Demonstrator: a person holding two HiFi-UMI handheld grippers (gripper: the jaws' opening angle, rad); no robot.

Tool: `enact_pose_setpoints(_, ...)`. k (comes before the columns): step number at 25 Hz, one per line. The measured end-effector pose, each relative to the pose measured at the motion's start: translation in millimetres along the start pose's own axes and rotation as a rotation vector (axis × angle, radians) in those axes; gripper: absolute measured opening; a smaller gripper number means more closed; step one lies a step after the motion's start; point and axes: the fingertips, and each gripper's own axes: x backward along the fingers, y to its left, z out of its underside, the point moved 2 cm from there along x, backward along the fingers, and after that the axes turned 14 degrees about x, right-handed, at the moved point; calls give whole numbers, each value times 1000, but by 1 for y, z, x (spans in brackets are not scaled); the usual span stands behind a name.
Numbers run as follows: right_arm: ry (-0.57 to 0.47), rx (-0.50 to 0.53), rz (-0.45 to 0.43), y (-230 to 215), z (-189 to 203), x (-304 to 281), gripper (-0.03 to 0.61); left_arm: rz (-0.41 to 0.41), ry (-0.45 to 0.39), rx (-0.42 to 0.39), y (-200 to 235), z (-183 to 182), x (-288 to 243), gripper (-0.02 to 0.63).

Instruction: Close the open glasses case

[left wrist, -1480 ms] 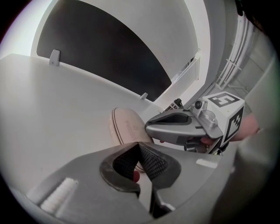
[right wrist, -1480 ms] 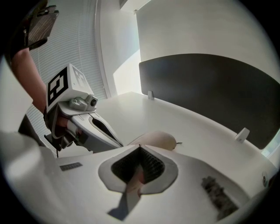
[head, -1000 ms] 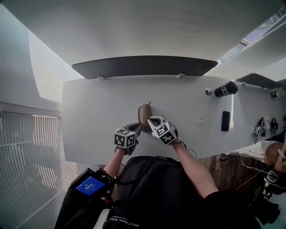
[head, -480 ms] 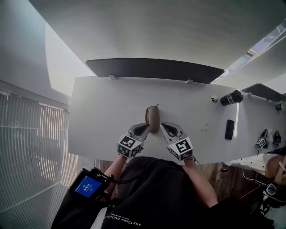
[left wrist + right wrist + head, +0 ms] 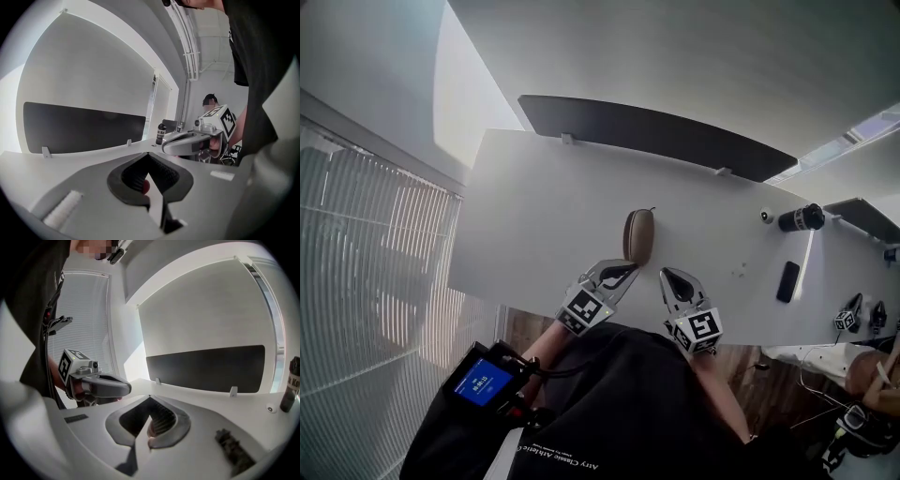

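So there's exactly one glasses case (image 5: 638, 236) on the white desk (image 5: 534, 206), a brown oval one. From where I'm standing it looks already folded shut, no lid sticking up, so I'd say the job is basically done.

Its long axis runs pretty much straight away from the person, near end pointing back at the gap between the two grippers. The case sits just ahead of both of them. The left gripper (image 5: 623, 273) is the closer one, its tip right beside the case's near end but not touching as far as I can tell. The right gripper (image 5: 668, 277) is off to the side, a bit further out.

Both pairs of jaws are pressed together tip to tip with nothing pinched in them.

Other stuff, well off to the right: one black bottle (image 5: 802, 218) and one phone (image 5: 787, 280).
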Motion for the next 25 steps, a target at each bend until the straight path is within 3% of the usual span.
enact_pose_setpoints(7, 1, 6, 27, 9, -8, 1, 4, -14, -23, -17, 1, 0, 33, 6)
enact_pose_setpoints(16, -4, 50, 63, 51, -28, 1, 3, -46, -94, 26, 2, -5, 84, 6)
enact_pose_setpoints(22, 5, 44, 116, 83, -40, 15, 3, -13, -108, 20, -7, 0, 110, 6)
enact_pose_setpoints(25, 58, 38, 148, 100, -40, 19, 3, 7, -105, 31, -9, 11, 125, 6)
